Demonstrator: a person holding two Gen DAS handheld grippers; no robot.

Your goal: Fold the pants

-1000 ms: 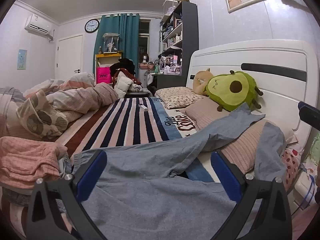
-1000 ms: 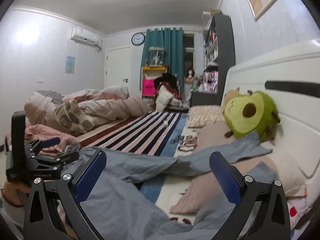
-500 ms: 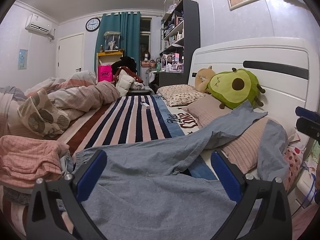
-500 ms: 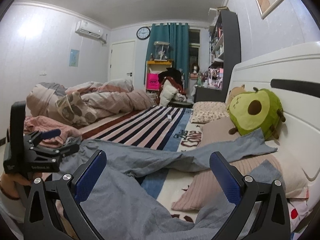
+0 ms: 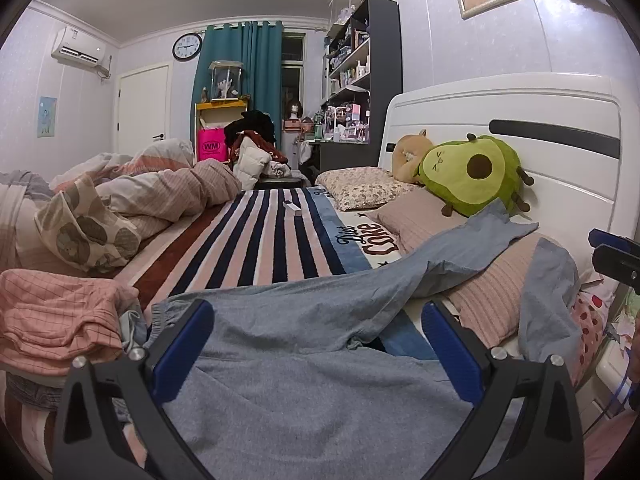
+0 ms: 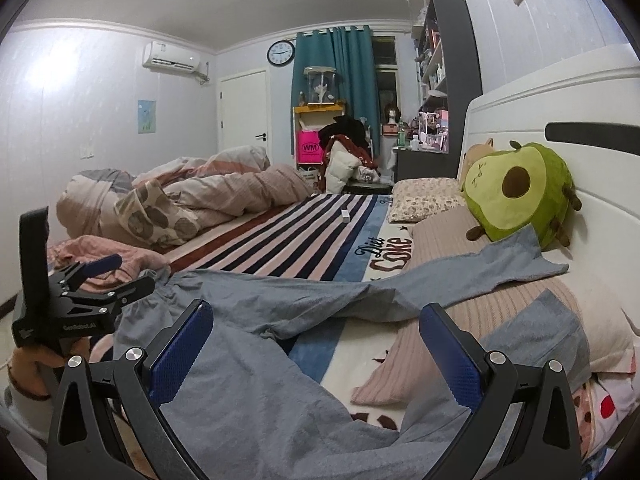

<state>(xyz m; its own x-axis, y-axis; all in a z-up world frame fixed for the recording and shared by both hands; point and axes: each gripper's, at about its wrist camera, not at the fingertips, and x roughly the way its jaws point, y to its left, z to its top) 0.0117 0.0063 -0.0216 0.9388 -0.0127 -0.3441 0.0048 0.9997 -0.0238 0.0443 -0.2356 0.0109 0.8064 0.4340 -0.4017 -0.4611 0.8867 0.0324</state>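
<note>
Pants (image 5: 304, 384) cut off below; one leg end behind pillow (image 5: 492, 280). Grippers (image 5: 316, 344) (image 6: 316, 344) both wide, nudged right since earlier.

Plain grey-blue cotton pants (image 5: 304, 320) on a navy, pink and white striped blanket (image 5: 264, 248). Green avocado-shaped plush toy (image 5: 472, 176) with brown pit. Pink checked cloth (image 5: 56, 316). Blue-padded black tongs (image 5: 316, 344). Teal window curtain (image 5: 240, 64).

The striped blanket (image 5: 260, 248) lies bare except for a small white box (image 5: 292, 208). A heaped duvet (image 5: 152, 196) blocks the left, pink plaid clothes (image 5: 56, 320) crowd the near-left corner, and pillows (image 5: 480, 280) and an avocado plush (image 5: 472, 176) line the headboard (image 5: 560, 120).
</note>
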